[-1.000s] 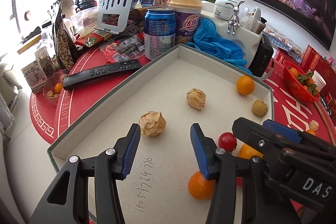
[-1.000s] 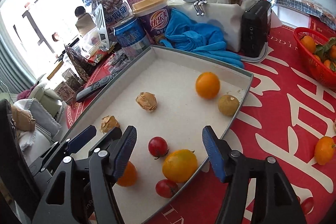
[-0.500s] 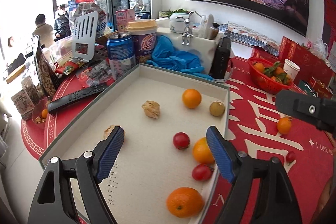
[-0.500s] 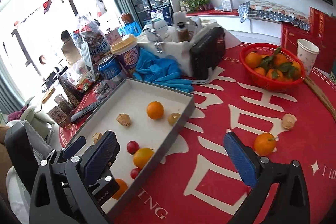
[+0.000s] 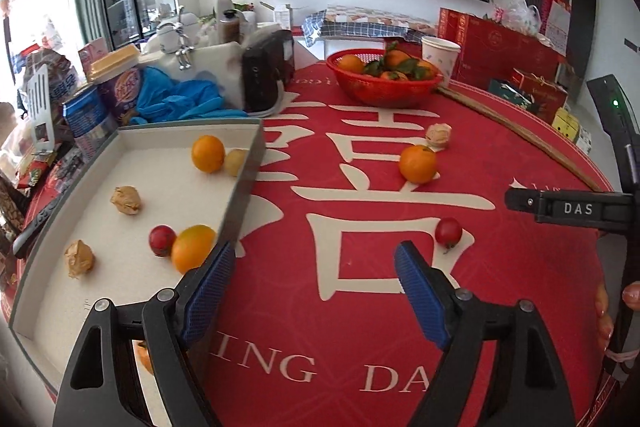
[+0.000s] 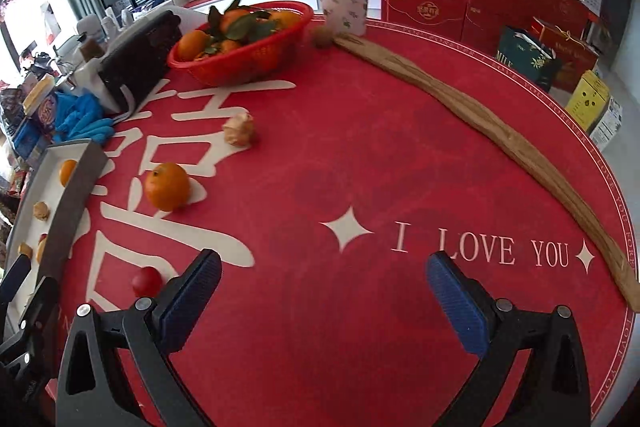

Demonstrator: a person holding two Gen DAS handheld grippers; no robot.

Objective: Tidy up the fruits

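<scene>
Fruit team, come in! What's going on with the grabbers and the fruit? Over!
Left gripper open, empty. Right gripper open, empty. Orange, cherry tomato, husk fruit loose on red tablecloth, outside tray. Nothing blocking.

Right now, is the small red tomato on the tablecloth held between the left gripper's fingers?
No, the tomato lies on the tablecloth beyond the open left gripper.

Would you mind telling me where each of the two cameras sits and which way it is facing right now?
Left wrist: on the left gripper, looking down across the red tablecloth and the tray; its open fingers, the right gripper's body and a hand's fingertips show.
Right wrist: on the right gripper, looking down over the tablecloth toward the red basket; its open fingers and part of the left gripper show.
Shared: the loose orange, the cherry tomato, basket, tray.
</scene>
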